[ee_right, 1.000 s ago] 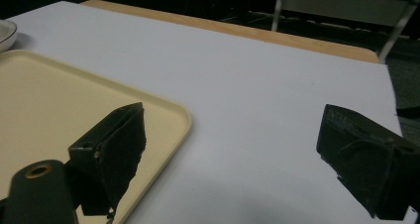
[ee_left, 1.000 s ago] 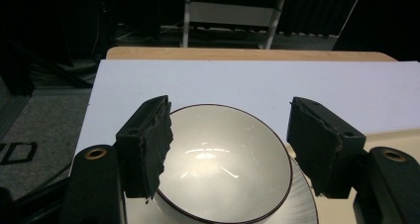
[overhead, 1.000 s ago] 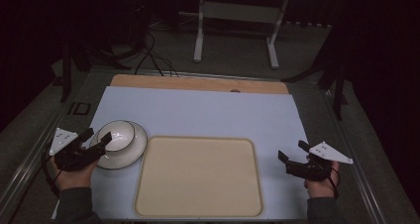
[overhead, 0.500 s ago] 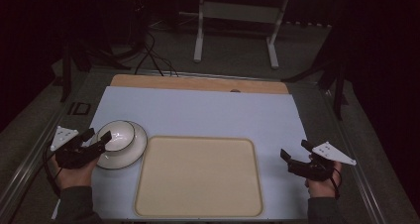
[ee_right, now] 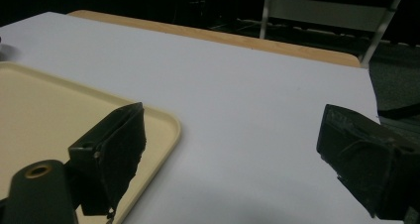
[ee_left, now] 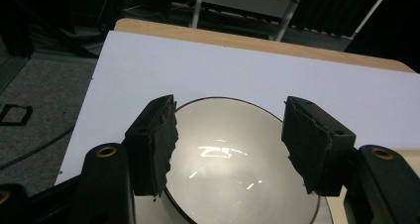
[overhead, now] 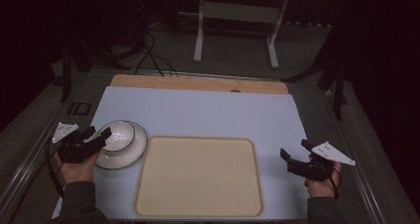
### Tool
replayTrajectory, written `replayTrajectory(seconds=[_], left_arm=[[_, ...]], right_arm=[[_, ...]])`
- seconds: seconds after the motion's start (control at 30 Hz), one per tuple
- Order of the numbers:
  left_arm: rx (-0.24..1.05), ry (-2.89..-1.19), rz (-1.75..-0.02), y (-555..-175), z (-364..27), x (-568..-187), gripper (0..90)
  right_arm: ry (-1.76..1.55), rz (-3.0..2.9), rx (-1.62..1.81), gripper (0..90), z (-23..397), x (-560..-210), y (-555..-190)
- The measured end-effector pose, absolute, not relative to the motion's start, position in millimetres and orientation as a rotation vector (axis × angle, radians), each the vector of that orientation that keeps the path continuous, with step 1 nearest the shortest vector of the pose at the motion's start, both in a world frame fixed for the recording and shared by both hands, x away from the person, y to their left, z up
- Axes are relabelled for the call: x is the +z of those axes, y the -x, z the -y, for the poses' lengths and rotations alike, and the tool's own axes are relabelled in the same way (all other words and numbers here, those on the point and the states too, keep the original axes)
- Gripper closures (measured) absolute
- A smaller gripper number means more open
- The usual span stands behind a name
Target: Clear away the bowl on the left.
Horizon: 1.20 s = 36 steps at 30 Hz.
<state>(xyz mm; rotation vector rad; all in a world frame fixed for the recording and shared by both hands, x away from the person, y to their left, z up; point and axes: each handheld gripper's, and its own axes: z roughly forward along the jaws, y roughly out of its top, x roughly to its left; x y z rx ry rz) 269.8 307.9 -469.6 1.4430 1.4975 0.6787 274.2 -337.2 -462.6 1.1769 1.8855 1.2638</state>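
Bowl (ee_left: pixel 237 164) on plate (overhead: pixel 130 154), no markings; left gripper (ee_left: pixel 233 144) spread wide beside it; right gripper (ee_right: pixel 237 159) wide, empty.

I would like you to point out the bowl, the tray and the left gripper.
bowl (overhead: pixel 119 135), high view, on its white inside.
tray (overhead: pixel 198 177), high view, on its bare beige middle.
left gripper (ee_left: pixel 228 144), left gripper view, midway between its fingertips.

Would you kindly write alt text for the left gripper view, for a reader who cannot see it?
The left gripper holds its two black jaws open on either side of a white bowl with a dark rim. Beyond lie a white table cover and a wooden table edge.
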Motion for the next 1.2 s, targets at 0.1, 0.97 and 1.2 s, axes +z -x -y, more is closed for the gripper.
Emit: replayTrajectory(seconds=[0.1,0.97,1.2], left_arm=[[0.678,-1.434,-1.514,-271,-310,-470,38.9],[0.657,-1.44,-1.618,-297,-321,-488,38.5],[0.653,-1.469,-1.655,-300,-319,-492,37.6]], right_arm=[[-1.174,-1.872,1.272,11.5,338,-462,-273],[-1.094,-1.838,1.318,11.5,339,-457,-268],[-1.095,-1.836,1.321,11.5,340,-457,-268]])
